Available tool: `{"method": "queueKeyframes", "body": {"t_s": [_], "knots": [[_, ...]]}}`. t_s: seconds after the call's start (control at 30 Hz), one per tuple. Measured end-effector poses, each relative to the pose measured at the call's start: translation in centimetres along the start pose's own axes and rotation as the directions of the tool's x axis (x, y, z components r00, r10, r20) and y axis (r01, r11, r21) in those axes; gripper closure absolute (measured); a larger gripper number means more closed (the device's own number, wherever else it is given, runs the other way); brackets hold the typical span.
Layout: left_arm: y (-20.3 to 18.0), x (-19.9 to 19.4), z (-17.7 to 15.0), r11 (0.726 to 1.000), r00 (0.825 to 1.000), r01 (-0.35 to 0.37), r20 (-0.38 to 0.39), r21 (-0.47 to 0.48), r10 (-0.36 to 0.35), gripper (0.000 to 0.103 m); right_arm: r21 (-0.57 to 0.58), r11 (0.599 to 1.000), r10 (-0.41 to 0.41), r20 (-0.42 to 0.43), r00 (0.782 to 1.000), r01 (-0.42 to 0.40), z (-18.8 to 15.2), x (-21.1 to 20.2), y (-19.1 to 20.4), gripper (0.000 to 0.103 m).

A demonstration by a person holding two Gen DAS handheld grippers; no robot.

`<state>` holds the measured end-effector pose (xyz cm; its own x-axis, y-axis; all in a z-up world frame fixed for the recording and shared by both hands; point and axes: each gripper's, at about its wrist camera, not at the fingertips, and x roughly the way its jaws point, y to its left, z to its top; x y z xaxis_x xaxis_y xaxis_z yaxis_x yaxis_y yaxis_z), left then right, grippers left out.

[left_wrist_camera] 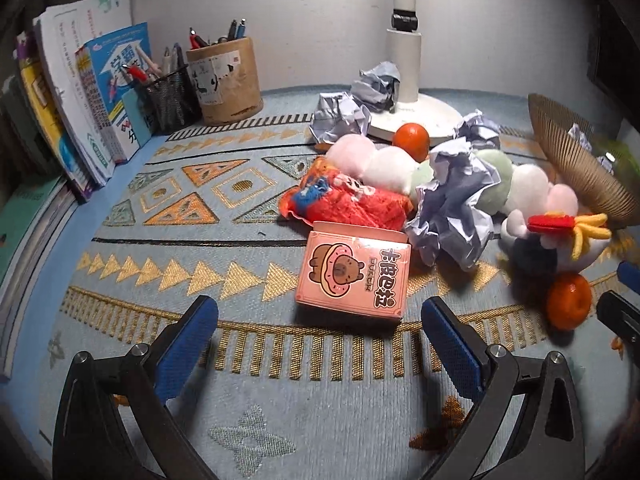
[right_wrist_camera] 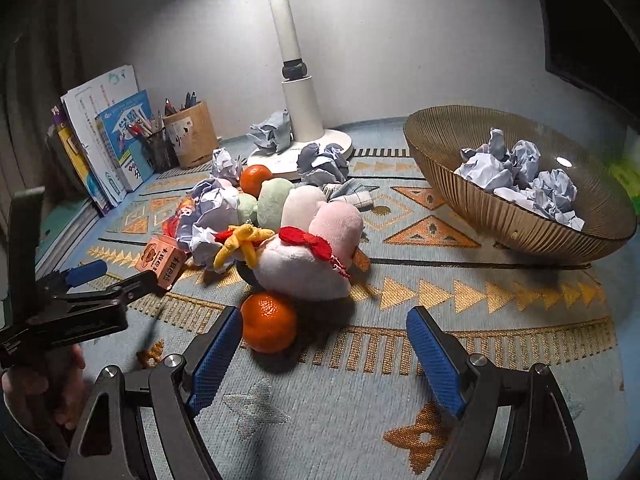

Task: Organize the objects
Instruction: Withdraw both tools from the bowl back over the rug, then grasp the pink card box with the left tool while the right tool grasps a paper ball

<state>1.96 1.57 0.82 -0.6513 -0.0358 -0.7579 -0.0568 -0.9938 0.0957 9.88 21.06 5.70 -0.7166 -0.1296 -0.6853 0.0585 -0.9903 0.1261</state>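
Note:
A pink card box (left_wrist_camera: 354,278) with a donut capybara lies on the patterned cloth just beyond my open, empty left gripper (left_wrist_camera: 320,316); it also shows in the right wrist view (right_wrist_camera: 161,262). Behind it lie a red plush (left_wrist_camera: 348,200), a pastel caterpillar plush (left_wrist_camera: 440,168) and crumpled paper (left_wrist_camera: 456,208). My right gripper (right_wrist_camera: 324,324) is open and empty; an orange (right_wrist_camera: 269,324) touches its left finger. A white chicken plush (right_wrist_camera: 304,264) lies just beyond. A second orange (right_wrist_camera: 256,178) sits farther back.
A ribbed amber bowl (right_wrist_camera: 500,216) with several paper balls stands at the right. A white lamp base (right_wrist_camera: 300,152), paper balls, a bamboo pen cup (right_wrist_camera: 192,136), a mesh pen cup (left_wrist_camera: 170,98) and leaning books (left_wrist_camera: 96,96) line the back and left.

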Motion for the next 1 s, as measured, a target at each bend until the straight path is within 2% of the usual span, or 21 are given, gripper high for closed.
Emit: {"method": "queueKeyframes", "body": {"t_s": [0.07,0.2,0.33,0.4,0.47,0.53,0.6,0.67,0.7,0.83,0.93,1.0], "knots": [[-0.2,0.5,0.1,0.999,0.999,-0.034,-0.024,0.022,0.034,0.002,-0.01,1.0,-0.005,-0.002,1.0,0.005,0.0,0.1,0.2,0.02],[1.8,0.1,-0.1,0.998,0.998,-0.056,-0.024,-0.007,0.056,0.002,-0.011,1.0,-0.01,0.007,1.0,0.01,0.0,-0.1,0.2,0.02],[6.4,0.8,-0.4,0.983,0.983,-0.178,-0.045,-0.036,0.177,0.002,-0.01,1.0,-0.004,0.007,1.0,0.004,0.0,-0.1,0.2,0.02],[9.3,1.0,-0.5,0.975,0.978,-0.203,-0.067,-0.092,0.197,0.004,-0.021,1.0,-0.001,0.006,1.0,0.001,0.0,-0.1,0.4,0.02],[11.6,0.7,-0.6,0.972,0.984,-0.171,-0.077,-0.163,0.16,0.005,-0.038,0.999,-0.011,0.004,1.0,0.011,0.1,-0.2,1.1,0.02],[12.7,0.2,-0.7,0.97,0.995,-0.09,-0.066,-0.224,0.077,0.005,-0.037,0.998,0.045,0.003,0.999,-0.045,0.6,-0.7,2.0,0.02],[12.2,-0.1,-0.4,0.965,0.998,0.011,-0.05,-0.262,-0.025,0.005,-0.038,0.995,0.094,0.001,0.996,-0.094,2.0,-1.1,3.6,0.02],[10.4,-0.1,0.3,0.963,0.994,0.098,-0.026,-0.25,-0.107,0.005,-0.056,0.993,0.107,-0.008,0.994,-0.107,3.8,-0.8,5.4,0.02],[9.2,0.3,0.6,0.969,0.993,0.105,-0.028,-0.224,-0.114,0.005,-0.061,0.993,0.105,-0.015,0.994,-0.106,4.7,-0.5,6.2,0.02],[5.1,2.5,1.3,0.993,0.996,0.048,-0.069,-0.109,-0.056,0.005,-0.016,0.991,0.133,-0.074,0.988,-0.135,8.1,2.5,7.9,0.02],[4.8,3.3,1.6,0.993,0.995,0.051,-0.085,-0.109,-0.06,0.014,0.016,0.992,0.127,-0.165,0.978,-0.126,9.2,5.7,8.6,0.02],[5.2,3.4,1.7,0.991,0.995,0.053,-0.076,-0.123,-0.063,0.016,0.025,0.994,0.11,-0.208,0.972,-0.107,9.2,7.5,8.9,0.023]]}}
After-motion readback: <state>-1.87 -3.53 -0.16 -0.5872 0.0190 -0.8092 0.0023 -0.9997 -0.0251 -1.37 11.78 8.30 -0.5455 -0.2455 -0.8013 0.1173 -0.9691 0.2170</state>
